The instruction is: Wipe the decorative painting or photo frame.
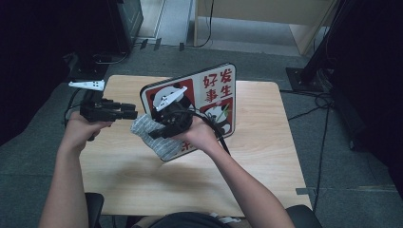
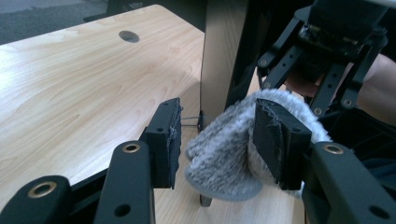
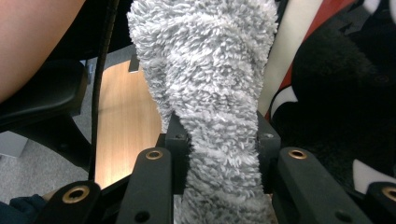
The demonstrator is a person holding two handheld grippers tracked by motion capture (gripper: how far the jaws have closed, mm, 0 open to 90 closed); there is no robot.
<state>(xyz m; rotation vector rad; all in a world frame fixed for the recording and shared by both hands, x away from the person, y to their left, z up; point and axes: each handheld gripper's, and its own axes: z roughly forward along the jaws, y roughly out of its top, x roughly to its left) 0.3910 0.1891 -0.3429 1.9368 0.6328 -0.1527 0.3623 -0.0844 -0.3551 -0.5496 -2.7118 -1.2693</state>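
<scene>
A light wooden bench (image 1: 142, 180) stands on a grey carpeted floor (image 1: 342, 156) in a dim room, with dark equipment stands at the left and right and pale wooden furniture (image 1: 266, 14) beyond the bench's far edge. The bench top is bare pale wood grain, with a small round hole (image 2: 129, 36) near a far corner, seen in the left gripper view. A board printed with pandas and red characters (image 1: 214, 95) stands tilted near the middle of the bench, reaching toward the far edge. In front of it, over the middle of the bench, a fluffy grey cloth (image 1: 151, 135) hangs from the right hand-held gripper (image 1: 164, 129), whose two black pads are closed tight on the cloth (image 3: 219, 154), squeezing its pile between them. The left hand-held gripper (image 1: 132, 114) is held level over the bench's left edge, pointing at the cloth. Its jaws stand part open around the cloth's rounded end (image 2: 229, 154); the right-side pad (image 2: 278, 140) looks to lie against the pile while the left-side pad (image 2: 166, 140) stands clear of it, so it is not yet clamped. A small white part (image 1: 88, 84) lies just off the far left corner of the bench. Black cables run over the floor to the right of the bench.
</scene>
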